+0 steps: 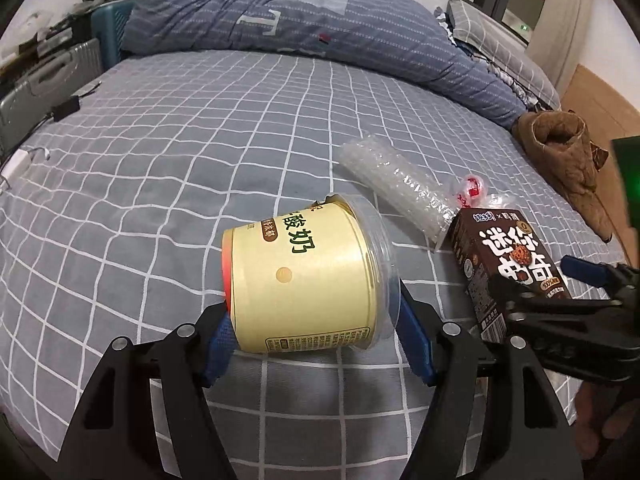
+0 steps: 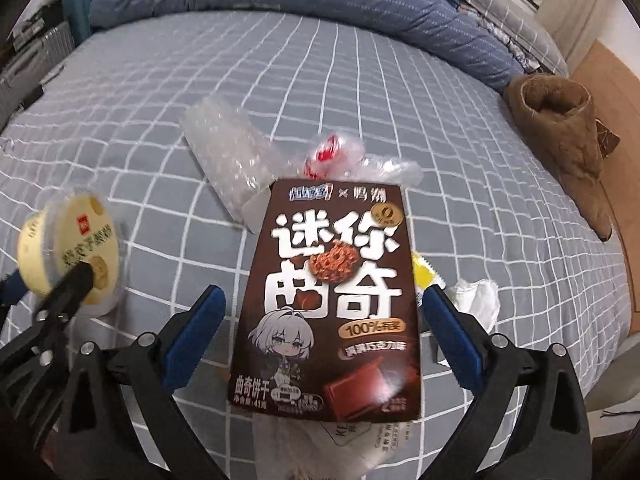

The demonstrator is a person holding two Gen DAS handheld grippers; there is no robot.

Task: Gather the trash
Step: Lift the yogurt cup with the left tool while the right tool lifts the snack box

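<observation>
My left gripper [image 1: 316, 316] is shut on a cream yogurt cup [image 1: 308, 276] lying on its side, held just above the grid-patterned bed sheet; the cup also shows in the right wrist view [image 2: 68, 256]. My right gripper [image 2: 324, 304] is open, its blue pads on either side of a brown cookie box [image 2: 332, 292] without touching it; the box also shows in the left wrist view [image 1: 504, 264]. Bubble wrap [image 2: 228, 152] and a clear wrapper with red print [image 2: 332, 152] lie beyond the box. A yellow wrapper [image 2: 424, 272] and a white tissue [image 2: 476, 296] lie right of it.
A blue quilt [image 1: 320, 28] is piled at the far side of the bed. A brown boot [image 2: 560, 132] lies at the right edge. A white plastic bag [image 2: 320, 448] lies under the box's near end. A suitcase [image 1: 44, 80] and charger cables [image 1: 24, 160] are at the left.
</observation>
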